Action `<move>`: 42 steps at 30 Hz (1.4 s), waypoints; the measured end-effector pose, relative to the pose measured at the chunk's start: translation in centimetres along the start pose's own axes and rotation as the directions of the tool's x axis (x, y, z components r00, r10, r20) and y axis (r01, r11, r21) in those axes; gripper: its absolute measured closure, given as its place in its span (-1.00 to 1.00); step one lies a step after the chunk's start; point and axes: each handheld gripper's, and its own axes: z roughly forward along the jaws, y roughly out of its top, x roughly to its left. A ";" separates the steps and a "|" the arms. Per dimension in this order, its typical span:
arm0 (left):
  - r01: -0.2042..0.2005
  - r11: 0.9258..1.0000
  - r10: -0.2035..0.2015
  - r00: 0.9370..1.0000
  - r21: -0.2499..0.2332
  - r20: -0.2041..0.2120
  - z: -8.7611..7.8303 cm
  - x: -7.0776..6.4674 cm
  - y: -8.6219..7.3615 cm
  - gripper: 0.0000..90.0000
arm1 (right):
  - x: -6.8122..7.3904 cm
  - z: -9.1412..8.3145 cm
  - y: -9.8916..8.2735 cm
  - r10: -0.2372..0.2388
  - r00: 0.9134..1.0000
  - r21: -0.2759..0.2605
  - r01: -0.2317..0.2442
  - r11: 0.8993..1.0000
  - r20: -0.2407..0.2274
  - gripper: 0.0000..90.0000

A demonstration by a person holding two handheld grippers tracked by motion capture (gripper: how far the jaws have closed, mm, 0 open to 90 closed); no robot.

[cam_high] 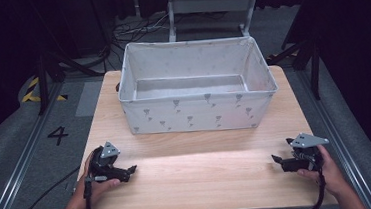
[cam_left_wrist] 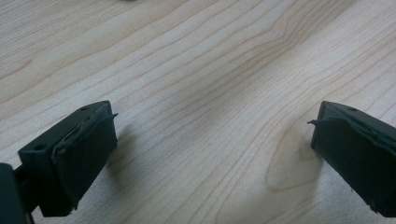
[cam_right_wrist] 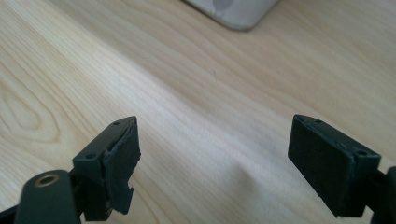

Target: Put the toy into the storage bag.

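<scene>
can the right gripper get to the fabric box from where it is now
Probably yes. The right gripper sits low at the near right of the table with jaws open and nothing between them, and only bare wood lies between it and the fabric box.

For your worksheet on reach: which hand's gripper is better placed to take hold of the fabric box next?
Neither clearly. Left gripper and right gripper both rest open on the table, about equally short of the fabric box, each facing inward.

A light wooden table [cam_high: 198, 168] carries a grey fabric storage box [cam_high: 199, 114] toward its far edge.
</scene>
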 end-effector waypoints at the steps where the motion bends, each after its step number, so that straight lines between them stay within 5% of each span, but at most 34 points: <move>1: 0.003 1.000 -0.003 1.000 0.001 0.001 0.0 0.0 0.0 -0.99 | 0.0 0.1 -0.4 0.004 1.000 0.005 -0.004 1.000 0.003 -0.60; 6: 0.003 1.000 -0.003 1.000 0.000 -0.002 0.0 0.0 0.0 -0.99 | 0.3 0.0 -1.8 0.011 1.000 -0.006 -0.011 1.000 -0.004 -0.59; 9: 0.007 1.000 -0.007 1.000 0.002 -0.002 0.0 -0.1 0.0 -0.99 | 0.0 -0.2 -2.8 0.082 0.996 -0.044 -0.084 0.996 -0.038 -0.58; 12: 0.012 1.000 -0.012 1.000 0.000 -0.002 0.0 -0.1 -0.1 -0.99 | -0.6 -0.1 -3.0 0.155 0.985 -0.015 -0.156 0.988 -0.072 -0.61; 42: 0.034 0.999 -0.034 0.999 -0.001 -0.028 0.1 -0.2 0.1 -1.00 | -0.7 -0.1 -3.0 0.159 0.985 -0.012 -0.160 0.987 -0.060 -0.65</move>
